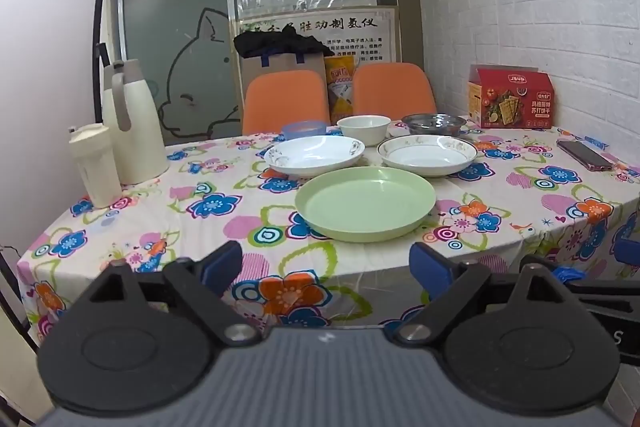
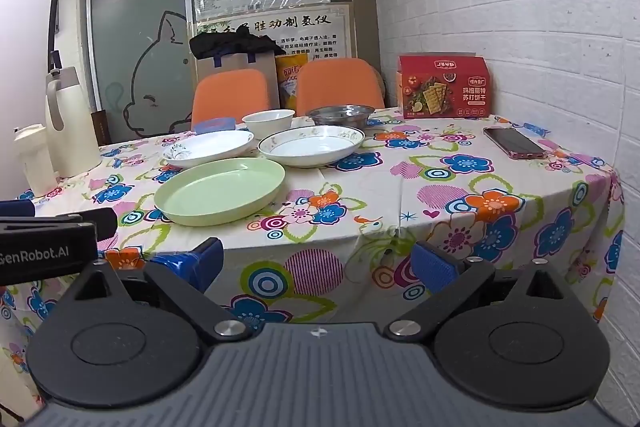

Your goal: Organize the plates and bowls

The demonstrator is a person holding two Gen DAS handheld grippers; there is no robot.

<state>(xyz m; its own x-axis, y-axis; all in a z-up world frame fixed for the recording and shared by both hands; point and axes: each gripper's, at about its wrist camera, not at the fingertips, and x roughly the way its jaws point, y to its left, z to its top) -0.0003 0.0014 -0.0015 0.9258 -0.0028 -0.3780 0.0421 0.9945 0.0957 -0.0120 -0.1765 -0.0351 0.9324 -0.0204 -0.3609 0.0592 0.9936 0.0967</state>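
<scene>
Both grippers are held short of the bench (image 1: 120, 211), off its near edge; nothing is touched.

Left gripper (image 1: 326, 261): fingers spread wide, nothing between them. Right gripper (image 2: 316, 263): fingers also spread, empty. The left gripper's body is seen at the left edge of the right wrist view.

Dishes are grouped mid-bench on the floral cloth:
- Green plate (image 1: 365, 203) is nearest, upright, empty.
- Behind it two white plates are set side by side: left plate (image 1: 314, 155), right plate (image 1: 427, 154). Their rims look close; contact cannot be told.
- Behind those, a row: blue bowl (image 1: 303, 129) at left, white bowl (image 1: 363, 129) in the middle, steel bowl (image 1: 433, 123) at right.
- No stacking is seen; each piece sits on the cloth by itself.

Elsewhere on the bench: two cream jugs (image 1: 134, 131) and a cup (image 1: 94, 167) at the left edge, a red box (image 1: 510, 99) at the far right by the wall, a phone (image 1: 585, 155) lying flat near the right edge. Two orange chairs (image 1: 286, 99) are set at the far side.
</scene>
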